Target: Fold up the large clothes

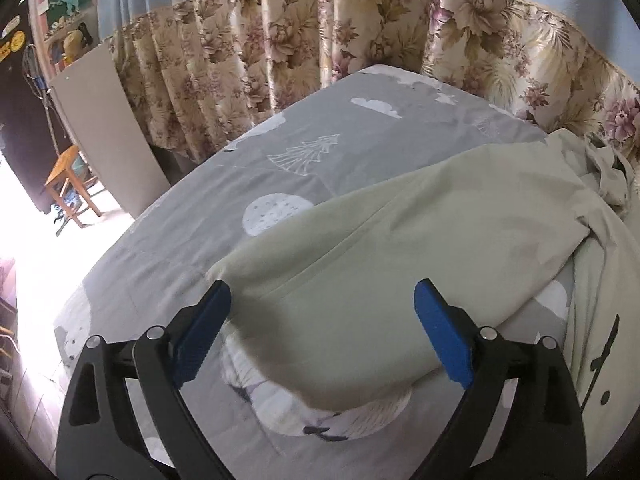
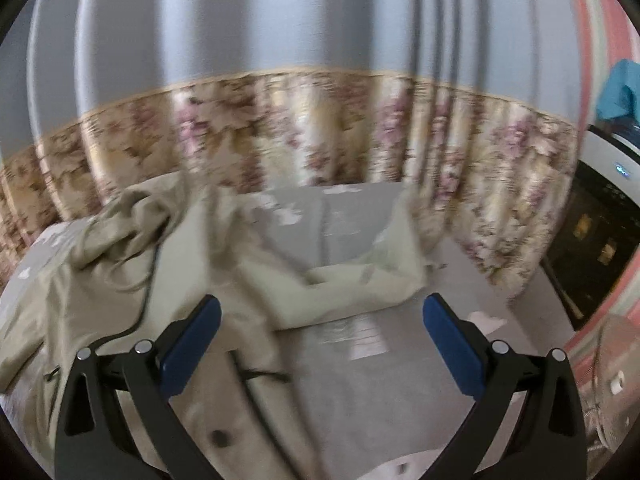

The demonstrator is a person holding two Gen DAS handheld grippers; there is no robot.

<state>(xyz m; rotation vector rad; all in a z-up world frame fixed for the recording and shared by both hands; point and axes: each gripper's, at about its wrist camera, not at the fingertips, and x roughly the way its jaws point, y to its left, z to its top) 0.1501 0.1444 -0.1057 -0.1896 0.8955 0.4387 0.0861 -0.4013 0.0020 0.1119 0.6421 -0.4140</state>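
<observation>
A large pale cream-green garment [image 1: 380, 240] lies spread on a bed with a grey patterned sheet [image 1: 304, 128]. In the left wrist view its long sleeve runs from the far right down toward me, and my left gripper [image 1: 322, 316] is open and empty, hovering just above the sleeve's near end. In the right wrist view the same garment [image 2: 132, 264] shows its bunched hood at the left, a dark drawstring and a button, with the other sleeve [image 2: 360, 284] lying across the bed. My right gripper [image 2: 320, 328] is open and empty above it. This view is motion-blurred.
Floral curtains [image 1: 280, 44] hang behind the bed. A grey board [image 1: 108, 120] leans against them at the left, beside a wooden stool [image 1: 70, 176] on the bright floor. A dark cabinet [image 2: 596, 240] stands at the right of the bed.
</observation>
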